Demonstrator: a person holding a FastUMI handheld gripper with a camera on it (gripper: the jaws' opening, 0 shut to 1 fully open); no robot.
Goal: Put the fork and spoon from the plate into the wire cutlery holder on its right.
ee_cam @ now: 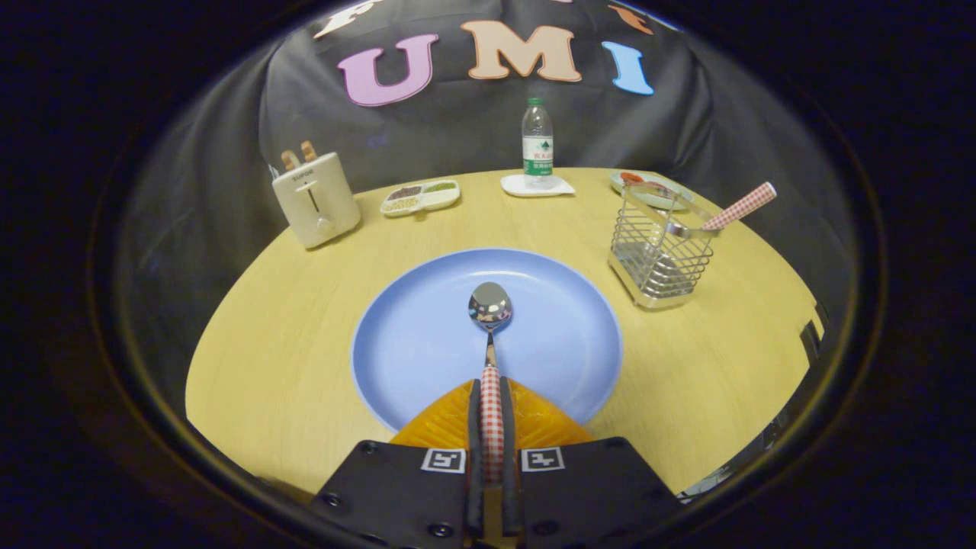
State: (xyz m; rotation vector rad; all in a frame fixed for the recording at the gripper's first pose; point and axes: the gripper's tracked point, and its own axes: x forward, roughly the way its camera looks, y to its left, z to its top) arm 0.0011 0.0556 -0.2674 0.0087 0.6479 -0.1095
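A metal spoon (pixel 490 305) with a red-checked handle lies over the blue plate (pixel 412 335), bowl pointing away from me. My gripper (pixel 492 393) is shut on the spoon's handle, both fingers pressing its sides. To the plate's right stands the wire cutlery holder (pixel 660 252). A fork (pixel 740 206) with the same checked handle leans in it, handle sticking out to the right.
A cream toaster (pixel 316 198) stands at the back left of the round wooden table (pixel 274 343). Behind the plate are a divided snack tray (pixel 421 197), a water bottle (pixel 537 143) on a white coaster, and a small dish (pixel 648 187) behind the holder.
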